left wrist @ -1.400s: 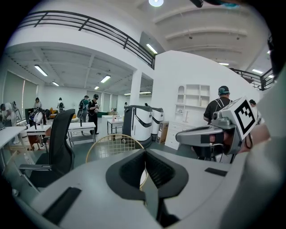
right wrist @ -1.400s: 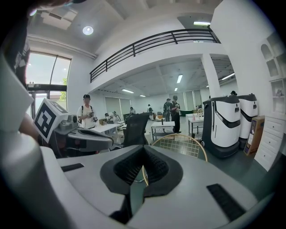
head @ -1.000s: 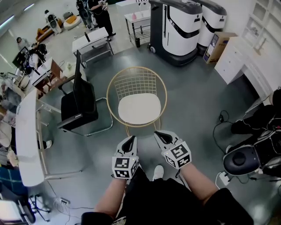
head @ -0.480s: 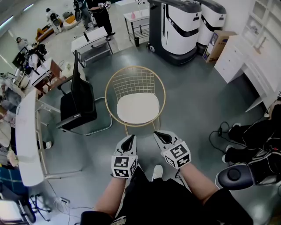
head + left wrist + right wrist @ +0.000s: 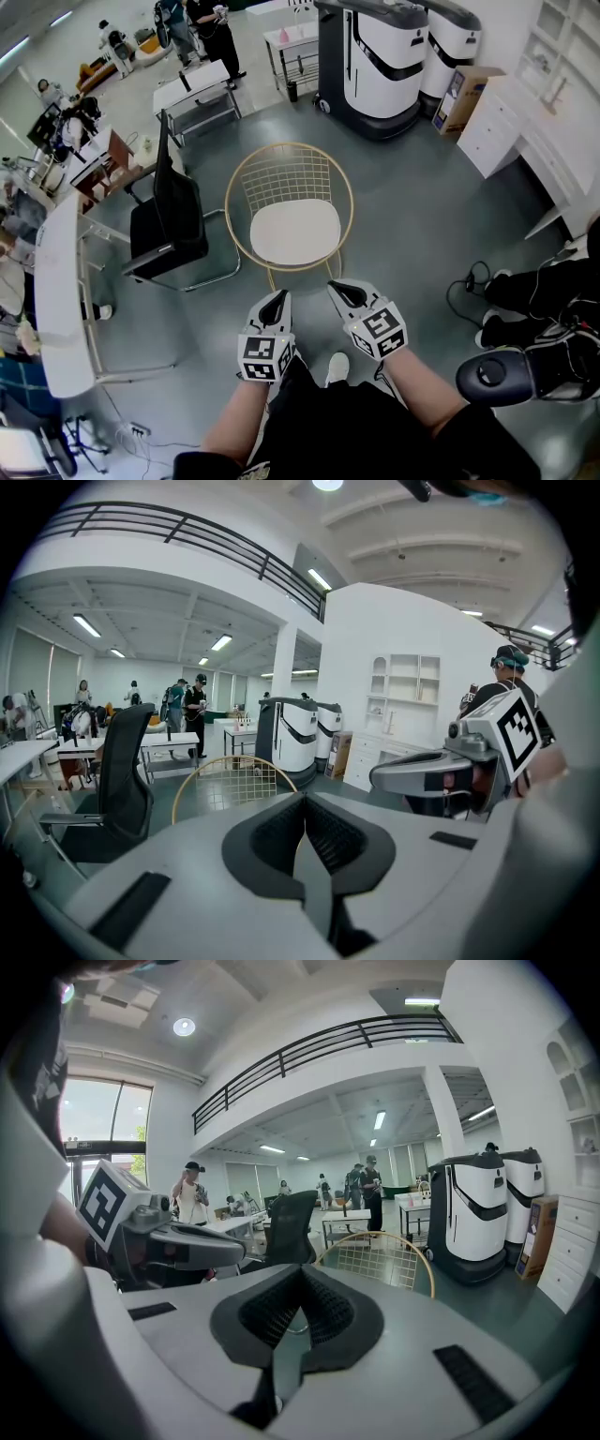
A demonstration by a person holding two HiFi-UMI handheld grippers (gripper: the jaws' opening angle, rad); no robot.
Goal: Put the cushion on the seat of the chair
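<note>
- The grey left gripper (image 5: 277, 300), which carries a marker cube, has its jaws pressed together with nothing between them. It hangs just short of the chair's front edge.
- The matching right gripper (image 5: 339, 291) is likewise closed and empty, and sits beside the left.
- The round white padded cushion (image 5: 295, 232) already lies on the seat of the gold wire-frame chair (image 5: 291, 171), seemingly centred inside the rim.
- I judge that only a check remains. If an edge overhangs, nudge it with the closed tips rather than regripping.
- Keep clear of the black office chair (image 5: 173, 220) near the left side.
</note>
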